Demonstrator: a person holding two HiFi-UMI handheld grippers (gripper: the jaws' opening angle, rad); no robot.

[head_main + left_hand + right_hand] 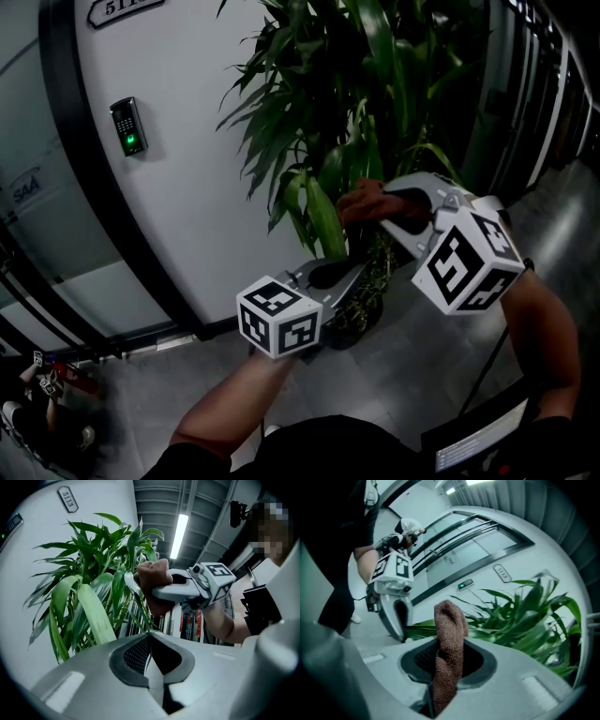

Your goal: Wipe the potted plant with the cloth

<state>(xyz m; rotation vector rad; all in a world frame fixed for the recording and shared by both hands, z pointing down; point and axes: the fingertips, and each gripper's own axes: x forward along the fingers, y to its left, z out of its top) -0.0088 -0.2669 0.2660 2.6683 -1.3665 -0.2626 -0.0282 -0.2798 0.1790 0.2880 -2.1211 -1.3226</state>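
1. A tall potted plant (356,84) with long, glossy green strap leaves stands on the grey polished floor (412,375). It is close to a curved white wall (187,187), and its dark round pot (354,328) sits low behind the grippers.
2. The right gripper (382,208), grey plastic with a black-and-white marker cube, has its jaws clamped on a brown terry cloth (367,200).
3. In the right gripper view the cloth (449,634) runs up between the pads and stands out past the tips as a bunched, rounded end.
4. That end sits among the lower leaves at the plant's middle. Whether it presses on a leaf cannot be told.
5. The left gripper (356,274), of the same make, is lower, just beside the lower leaves. In its own view its jaws (150,639) are pressed together.
6. A pale sliver shows in the seam between them, but whether it is a leaf tip cannot be made out. In the right gripper view one long leaf ends right at that gripper's tip.
7. A small dark reader (128,127) with a green light is fixed to the wall, well apart from the plant.
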